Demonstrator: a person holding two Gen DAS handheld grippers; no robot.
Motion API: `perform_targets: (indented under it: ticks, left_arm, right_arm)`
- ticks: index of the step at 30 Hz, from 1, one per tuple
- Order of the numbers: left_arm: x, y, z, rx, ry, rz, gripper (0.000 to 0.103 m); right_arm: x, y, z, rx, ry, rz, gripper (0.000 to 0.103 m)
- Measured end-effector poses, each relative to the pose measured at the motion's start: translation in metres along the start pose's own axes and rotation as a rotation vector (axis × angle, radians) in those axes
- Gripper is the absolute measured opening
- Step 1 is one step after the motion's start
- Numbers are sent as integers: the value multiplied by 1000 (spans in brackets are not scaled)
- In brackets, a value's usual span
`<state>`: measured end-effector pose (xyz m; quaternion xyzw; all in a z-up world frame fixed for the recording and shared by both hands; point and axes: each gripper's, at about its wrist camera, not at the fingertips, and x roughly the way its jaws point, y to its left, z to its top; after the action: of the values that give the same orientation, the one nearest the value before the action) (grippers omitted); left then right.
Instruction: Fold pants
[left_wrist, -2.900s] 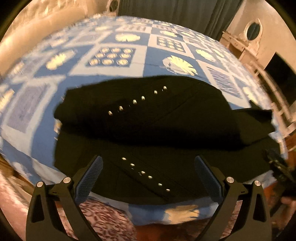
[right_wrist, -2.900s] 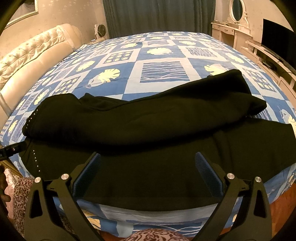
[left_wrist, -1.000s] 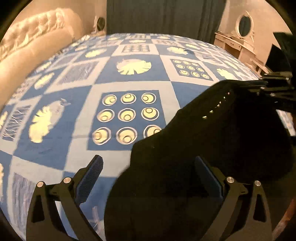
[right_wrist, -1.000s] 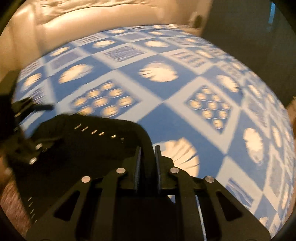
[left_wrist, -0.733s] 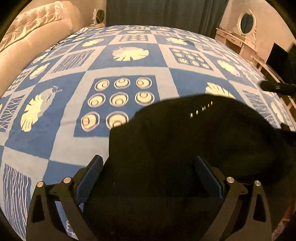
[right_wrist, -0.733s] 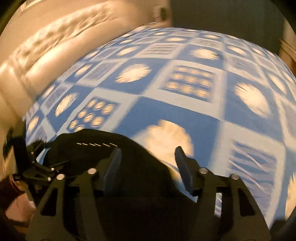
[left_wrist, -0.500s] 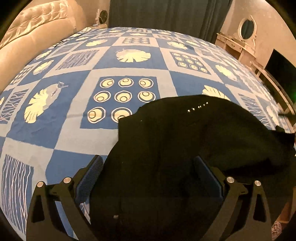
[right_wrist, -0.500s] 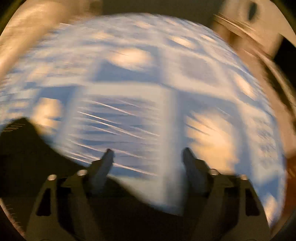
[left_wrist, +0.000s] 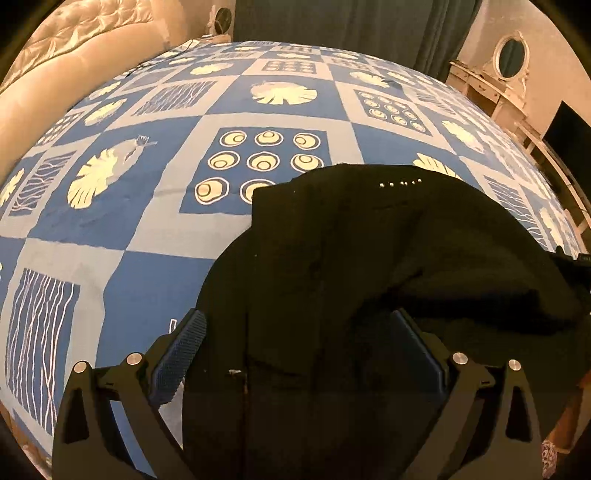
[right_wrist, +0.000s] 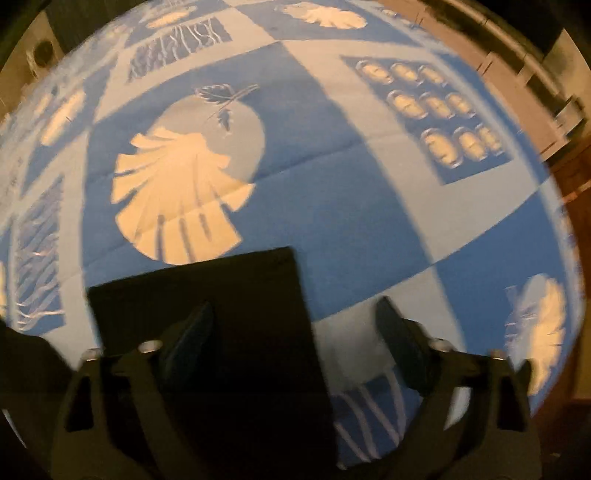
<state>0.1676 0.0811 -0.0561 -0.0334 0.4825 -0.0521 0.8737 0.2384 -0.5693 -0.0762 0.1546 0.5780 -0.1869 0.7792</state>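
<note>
The black pants (left_wrist: 369, 240) lie folded over themselves on the blue and white patterned bed cover (left_wrist: 147, 229), with a short row of metal studs (left_wrist: 400, 182) on the upper layer. My left gripper (left_wrist: 297, 321) hangs open just above the near part of the heap, nothing pressed between its pads. In the blurred right wrist view a flat, square-cornered end of the pants (right_wrist: 207, 288) lies on the cover (right_wrist: 332, 166). My right gripper (right_wrist: 295, 306) points steeply down over it, jaws apart and closing, its left finger over the cloth and its right finger over bare cover.
A padded cream headboard (left_wrist: 74, 74) runs along the far left. Dark curtains (left_wrist: 351, 29) hang behind the bed. A white dressing table with an oval mirror (left_wrist: 511, 59) and a dark screen (left_wrist: 569, 129) stand at the right. The bed's edge and brown floor (right_wrist: 576, 295) show at right.
My right gripper let go of the studded fold, opened, and swung fast across the bed to the pants' flat end. The folded layer settled on the bed. My left gripper shifted slightly.
</note>
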Motion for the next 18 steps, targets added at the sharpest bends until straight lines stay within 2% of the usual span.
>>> perform_targets:
  ticks: [1, 2, 3, 7, 8, 11, 14, 15, 16, 18]
  left_arm:
    - [1, 0, 0, -6, 3, 2, 99]
    - [2, 0, 0, -9, 9, 3, 99]
    - [4, 0, 1, -11, 16, 8, 99]
    - [6, -1, 2, -16, 17, 18, 99]
    - [6, -1, 2, -15, 16, 20, 99]
    - [5, -1, 2, -18, 8, 22, 99]
    - [5, 0, 4, -19, -2, 25, 99]
    - [7, 1, 4, -19, -4, 26, 99]
    - [8, 1, 5, -21, -1, 25, 99]
    - [15, 4, 4, -29, 22, 18, 99]
  right_arm:
    - [-2, 0, 1, -5, -12, 35, 42]
    - [-4, 2, 4, -20, -19, 81, 16]
    - [-8, 4, 5, -26, -25, 110, 10]
    - [-32, -6, 15, -12, -121, 174, 8]
    - [-43, -9, 14, 1, -159, 162, 7]
    - [-63, -34, 19, 57, -262, 96, 7]
    - [-77, -70, 22, 136, -350, -59, 7]
    - [-75, -87, 23, 173, -353, -101, 8]
    - [-68, -102, 23, 209, -328, -103, 9]
    - [-52, -125, 18, 306, -269, -95, 24]
